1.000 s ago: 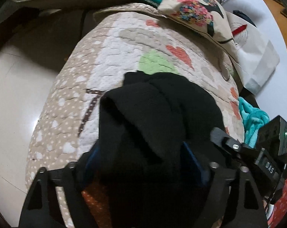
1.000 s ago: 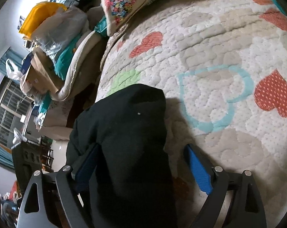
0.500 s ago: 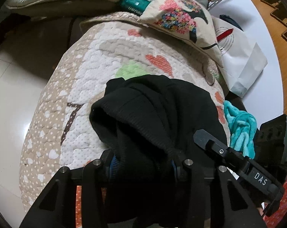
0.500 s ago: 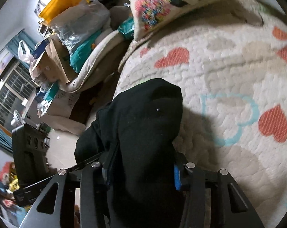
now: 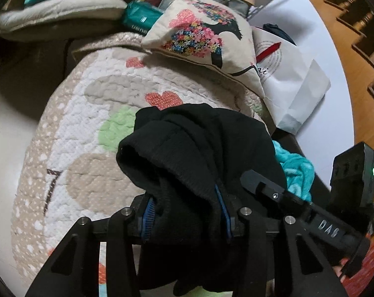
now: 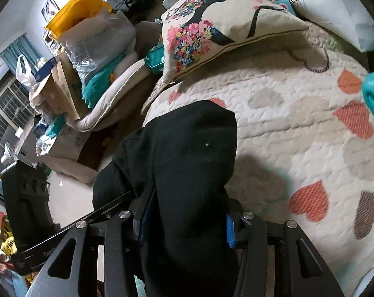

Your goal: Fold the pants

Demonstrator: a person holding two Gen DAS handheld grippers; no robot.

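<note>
The black pants (image 5: 201,153) hang bunched above a quilted bedspread with heart patches (image 5: 93,128). My left gripper (image 5: 187,212) is shut on a thick fold of the pants, its blue pads pressed into the cloth. My right gripper (image 6: 187,215) is shut on another bunch of the same pants (image 6: 187,148), held above the quilt (image 6: 298,128). The right gripper's body shows at the right of the left wrist view (image 5: 310,212). The cloth hides both sets of fingertips.
A floral pillow (image 5: 201,37) lies at the far end of the quilt, also in the right wrist view (image 6: 211,27). A white paper bag (image 5: 290,79) and a teal towel (image 5: 295,173) lie to the right. Bags and boxes (image 6: 70,57) pile up beside the bed.
Both grippers have closed on the black pants and lifted them off the quilt. The view has pulled back, showing more of the pillow and the room.
</note>
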